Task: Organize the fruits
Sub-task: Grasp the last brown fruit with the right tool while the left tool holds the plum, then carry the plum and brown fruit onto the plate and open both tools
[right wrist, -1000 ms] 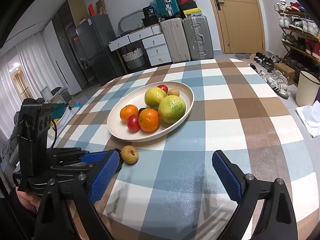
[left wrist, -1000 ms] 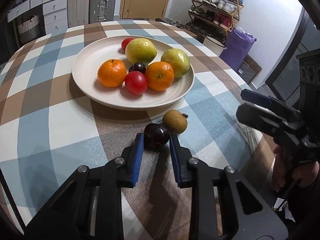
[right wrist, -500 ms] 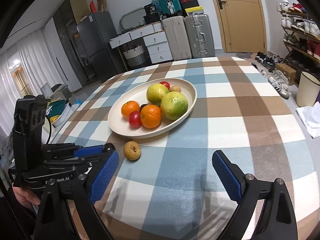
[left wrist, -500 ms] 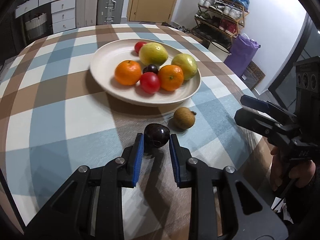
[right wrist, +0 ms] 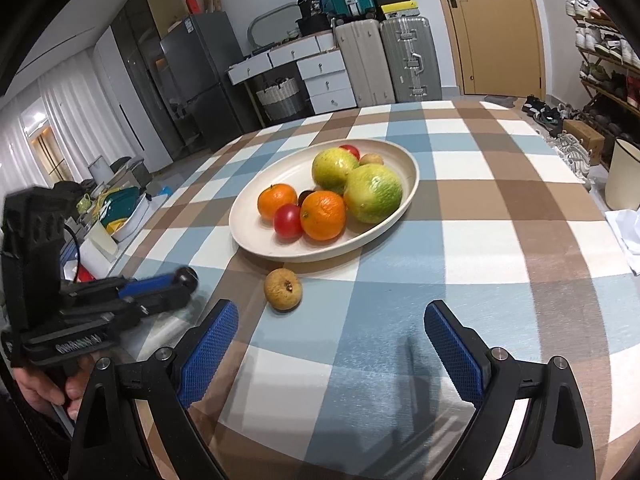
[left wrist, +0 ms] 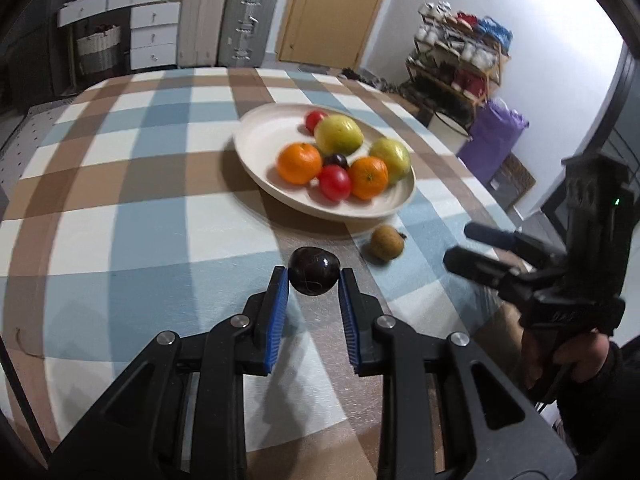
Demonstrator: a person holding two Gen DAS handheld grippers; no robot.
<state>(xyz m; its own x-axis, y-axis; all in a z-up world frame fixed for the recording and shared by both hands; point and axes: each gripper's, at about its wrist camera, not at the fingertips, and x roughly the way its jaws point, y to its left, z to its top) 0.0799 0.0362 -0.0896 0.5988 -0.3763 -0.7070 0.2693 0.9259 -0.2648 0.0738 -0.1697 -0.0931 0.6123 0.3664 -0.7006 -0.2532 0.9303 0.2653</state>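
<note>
My left gripper [left wrist: 314,280] is shut on a dark purple plum [left wrist: 314,275] and holds it above the checked tablecloth; it also shows at the left of the right wrist view [right wrist: 176,284]. A small brown fruit [left wrist: 386,242] [right wrist: 283,289] lies on the cloth just in front of the cream plate [left wrist: 260,148] [right wrist: 408,168]. The plate holds two oranges, two green-yellow fruits, red tomatoes and a dark plum. My right gripper [right wrist: 332,340] is open and empty, low over the cloth near the brown fruit; it appears at the right of the left wrist view [left wrist: 476,248].
The round table [right wrist: 500,200] has a blue, brown and white checked cloth. Suitcases, drawers and a door stand behind it, a shoe rack and a white bin [right wrist: 624,176] to the right. The table edge runs close at the left.
My left gripper has lifted the dark plum off the cloth and swung its view leftward. The right gripper stayed open and moved slightly toward the brown fruit.
</note>
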